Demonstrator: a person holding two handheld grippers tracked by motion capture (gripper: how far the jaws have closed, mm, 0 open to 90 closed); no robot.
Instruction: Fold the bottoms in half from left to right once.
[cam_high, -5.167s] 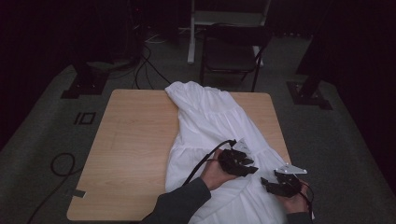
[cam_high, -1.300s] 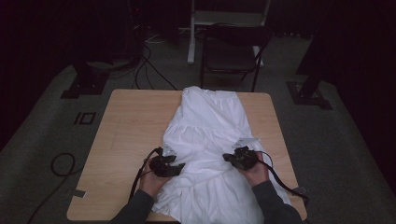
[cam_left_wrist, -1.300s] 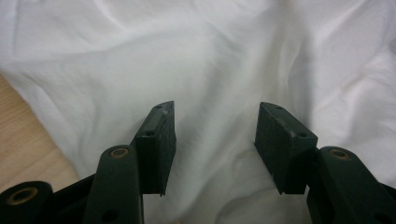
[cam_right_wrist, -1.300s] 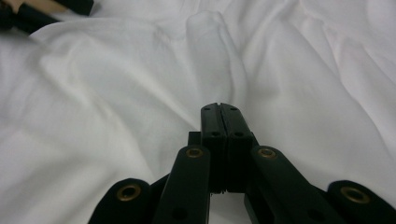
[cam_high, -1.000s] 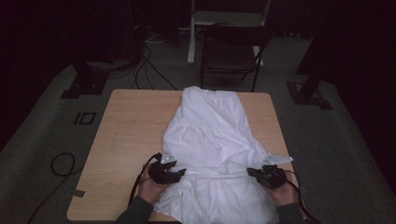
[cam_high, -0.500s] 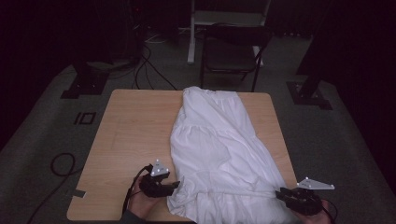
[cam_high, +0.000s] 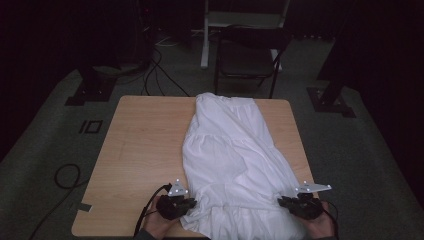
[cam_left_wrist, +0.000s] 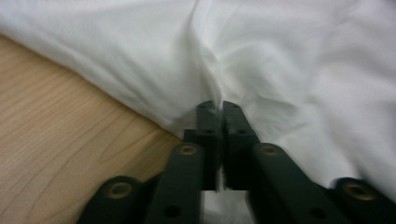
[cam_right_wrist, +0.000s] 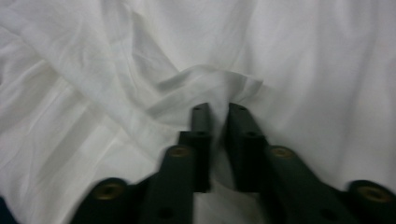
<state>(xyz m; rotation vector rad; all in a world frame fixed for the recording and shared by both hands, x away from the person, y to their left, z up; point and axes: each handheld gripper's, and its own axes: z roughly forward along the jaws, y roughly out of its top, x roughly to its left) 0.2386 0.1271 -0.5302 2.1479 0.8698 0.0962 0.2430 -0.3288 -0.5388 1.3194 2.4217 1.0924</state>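
The white garment (cam_high: 235, 165) was spread lengthwise on the wooden surface (cam_high: 140, 150), its wide hem reaching back to both grippers, and it was judged to be light, limp and prone to sagging, best taken at the two hem corners. The left gripper (cam_high: 187, 204), its jaws just closed, was seen pinching a fold of cloth at the garment's edge, and the right gripper (cam_high: 285, 202), also just closed, had hem fabric caught in a slightly wider gap. The pinched folds were shown up close in the gripper views (cam_left_wrist: 217, 106) (cam_right_wrist: 217, 108), whereas the garment's whole lie was given by the high view.
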